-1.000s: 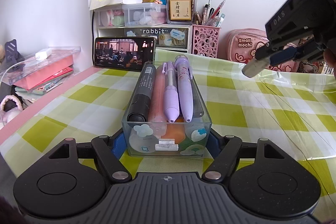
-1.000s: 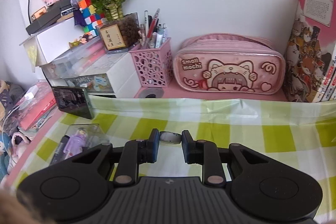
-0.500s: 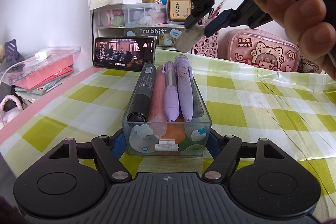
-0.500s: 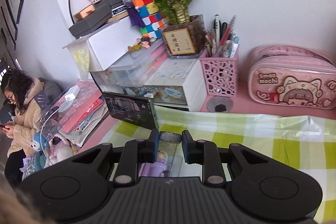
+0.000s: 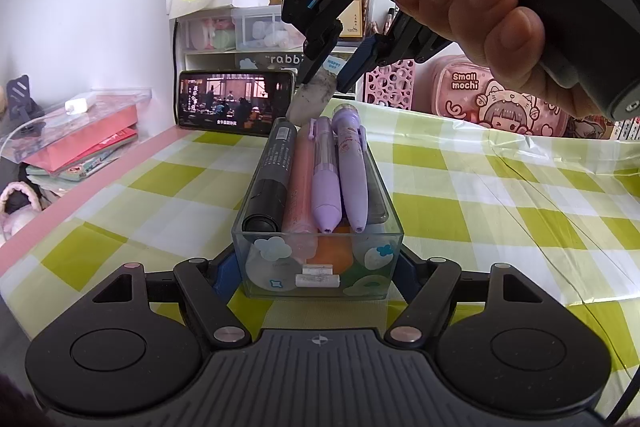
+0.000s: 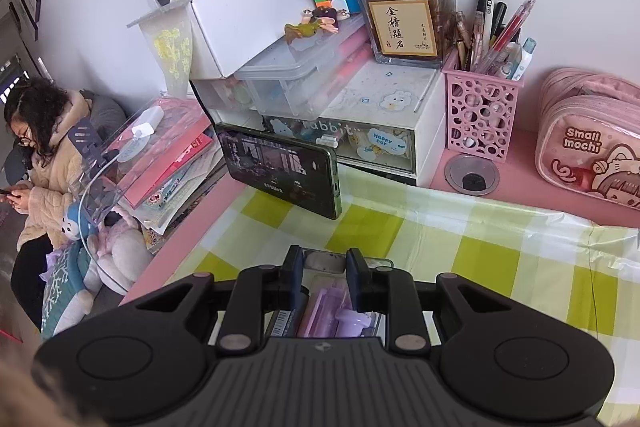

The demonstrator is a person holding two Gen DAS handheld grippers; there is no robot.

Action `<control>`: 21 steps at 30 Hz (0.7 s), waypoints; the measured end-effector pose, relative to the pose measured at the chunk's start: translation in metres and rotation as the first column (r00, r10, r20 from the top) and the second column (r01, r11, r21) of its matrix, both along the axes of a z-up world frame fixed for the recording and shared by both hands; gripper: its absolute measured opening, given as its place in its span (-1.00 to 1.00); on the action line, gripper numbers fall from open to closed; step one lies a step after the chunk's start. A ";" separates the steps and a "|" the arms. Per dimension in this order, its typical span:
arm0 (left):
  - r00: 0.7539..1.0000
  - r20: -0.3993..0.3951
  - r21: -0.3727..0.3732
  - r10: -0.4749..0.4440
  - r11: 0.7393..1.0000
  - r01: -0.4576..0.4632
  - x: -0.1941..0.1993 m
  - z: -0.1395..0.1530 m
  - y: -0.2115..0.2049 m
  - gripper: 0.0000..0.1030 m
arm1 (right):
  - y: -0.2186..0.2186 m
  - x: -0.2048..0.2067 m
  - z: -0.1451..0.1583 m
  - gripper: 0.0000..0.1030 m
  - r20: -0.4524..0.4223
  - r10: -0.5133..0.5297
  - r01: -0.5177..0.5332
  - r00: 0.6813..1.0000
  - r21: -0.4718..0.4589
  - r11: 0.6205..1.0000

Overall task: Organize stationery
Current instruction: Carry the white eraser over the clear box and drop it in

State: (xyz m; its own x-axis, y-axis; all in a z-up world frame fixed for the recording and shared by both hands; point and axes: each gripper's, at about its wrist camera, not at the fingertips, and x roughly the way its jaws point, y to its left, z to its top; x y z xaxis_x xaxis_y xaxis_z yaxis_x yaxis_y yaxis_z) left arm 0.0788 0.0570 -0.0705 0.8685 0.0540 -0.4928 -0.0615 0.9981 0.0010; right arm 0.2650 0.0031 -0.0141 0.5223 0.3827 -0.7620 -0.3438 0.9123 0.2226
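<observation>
My left gripper [image 5: 318,267] is shut on a clear plastic box [image 5: 316,263] that stands on the checked cloth. The box holds a black marker [image 5: 272,171], a pink pen [image 5: 302,175] and two purple pens [image 5: 352,167]. My right gripper [image 5: 326,83] is shut on a grey-white eraser [image 5: 310,99] and holds it tilted just above the far end of the box. In the right wrist view the eraser [image 6: 324,261] sits between the fingers, with the box [image 6: 320,319] right below.
A phone [image 5: 234,103] leans on white drawers behind the box. A pink pen holder [image 6: 482,115] and a pink pencil case [image 6: 592,143] stand at the back right. Books under a clear lid [image 5: 80,135] lie at left. A person sits at far left.
My right gripper has carried the eraser from the right side leftward and down to the far end of the box. The left gripper and the box have not moved.
</observation>
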 end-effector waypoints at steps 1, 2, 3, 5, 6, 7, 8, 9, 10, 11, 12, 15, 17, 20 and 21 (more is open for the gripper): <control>1.000 0.000 0.000 -0.001 1.000 0.001 0.000 0.000 0.000 0.40 | 0.001 0.001 -0.001 -0.19 -0.004 0.001 -0.001 1.000 -0.002 1.000; 1.000 0.000 0.000 -0.001 1.000 0.001 0.000 0.000 0.000 0.40 | 0.002 0.003 -0.001 -0.19 -0.010 0.002 -0.002 1.000 -0.003 1.000; 1.000 -0.001 0.001 -0.001 1.000 0.001 0.000 0.000 0.000 0.40 | 0.003 0.004 -0.002 -0.19 -0.013 0.001 -0.001 1.000 -0.008 1.000; 1.000 -0.002 0.001 -0.002 1.000 0.002 0.001 0.000 0.000 0.40 | 0.005 0.008 -0.005 -0.19 -0.021 -0.003 0.002 1.000 -0.021 1.000; 1.000 -0.002 0.001 -0.004 1.000 0.004 0.000 0.000 0.000 0.40 | 0.005 0.009 -0.006 -0.19 -0.027 -0.002 0.002 1.000 -0.024 1.000; 1.000 -0.002 0.001 -0.004 1.000 0.004 0.000 0.000 0.001 0.40 | 0.006 0.010 -0.007 -0.19 -0.030 0.001 -0.001 1.000 -0.025 1.000; 1.000 -0.002 0.001 -0.005 1.000 0.005 0.000 0.000 0.001 0.40 | 0.005 0.010 -0.007 -0.19 -0.031 0.000 -0.001 1.000 -0.025 1.000; 1.000 -0.002 0.004 -0.007 1.000 0.007 0.001 0.000 0.001 0.40 | 0.005 0.010 -0.007 -0.18 -0.032 -0.003 0.002 0.999 -0.027 1.000; 1.000 -0.003 0.005 -0.010 1.000 0.010 0.001 0.001 0.001 0.40 | 0.004 0.010 -0.008 -0.18 -0.033 -0.004 0.003 0.999 -0.029 1.000; 1.000 -0.004 0.004 -0.014 1.000 0.014 0.002 0.001 0.002 0.40 | 0.002 0.010 -0.007 -0.17 -0.034 -0.005 0.004 0.999 -0.027 1.000; 1.000 -0.006 0.004 -0.017 1.000 0.017 0.002 0.001 0.002 0.40 | 0.000 0.009 -0.006 -0.17 -0.031 -0.006 0.005 1.000 -0.016 1.000; 1.000 -0.009 0.006 -0.023 1.000 0.023 0.002 0.001 0.003 0.40 | -0.012 0.003 -0.002 -0.16 -0.023 -0.016 0.016 1.000 0.020 1.000; 1.000 -0.012 0.005 -0.024 1.000 0.024 0.003 0.001 0.003 0.40 | -0.024 -0.004 0.001 -0.16 -0.012 -0.037 0.037 0.999 0.041 0.998; 1.000 -0.012 0.007 -0.028 1.000 0.028 0.003 0.001 0.003 0.40 | -0.052 -0.020 0.003 -0.16 -0.010 -0.076 0.077 0.997 0.094 0.993; 0.999 -0.012 0.007 -0.031 1.000 0.031 0.003 0.001 0.003 0.40 | -0.062 -0.027 0.002 -0.16 -0.004 -0.096 0.096 0.995 0.104 0.990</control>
